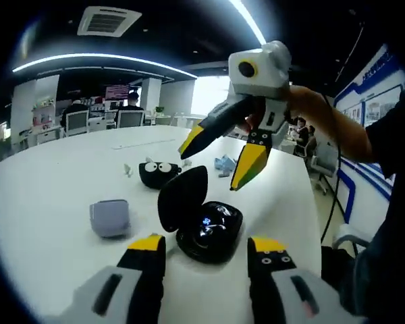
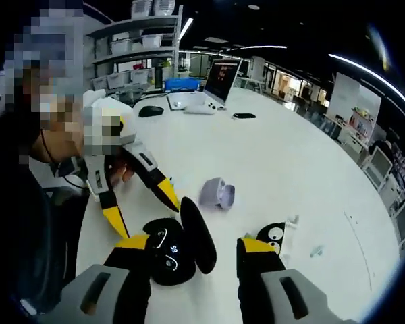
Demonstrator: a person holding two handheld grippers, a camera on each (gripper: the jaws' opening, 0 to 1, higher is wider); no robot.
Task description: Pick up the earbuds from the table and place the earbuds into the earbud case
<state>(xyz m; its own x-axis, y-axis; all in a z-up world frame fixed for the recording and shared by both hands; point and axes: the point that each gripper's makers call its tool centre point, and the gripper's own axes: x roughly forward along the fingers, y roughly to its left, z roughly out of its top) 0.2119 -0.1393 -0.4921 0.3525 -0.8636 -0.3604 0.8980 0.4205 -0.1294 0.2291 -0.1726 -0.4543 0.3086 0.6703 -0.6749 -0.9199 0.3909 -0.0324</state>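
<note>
A black earbud case (image 1: 206,233) lies open on the white table (image 1: 54,182), its lid (image 1: 182,196) standing up. Glossy dark shapes sit in its wells; I cannot tell whether they are earbuds. My left gripper (image 1: 208,250) is open, its yellow-tipped jaws on either side of the case's near end. Above and behind the case hangs my right gripper (image 1: 209,172), open and holding nothing. In the right gripper view the case (image 2: 167,255) lies just ahead of the right gripper (image 2: 192,246), with the left gripper (image 2: 147,217) beside it. A small white piece (image 1: 127,169) (image 2: 293,221) lies farther off.
A lilac closed case (image 1: 110,217) (image 2: 217,194) and a black round pouch with cartoon eyes (image 1: 157,172) (image 2: 275,234) lie near the black case. A small blue item (image 1: 224,164) sits behind. A laptop (image 2: 219,84), mouse (image 2: 150,111) and phone (image 2: 244,115) lie at the table's far end.
</note>
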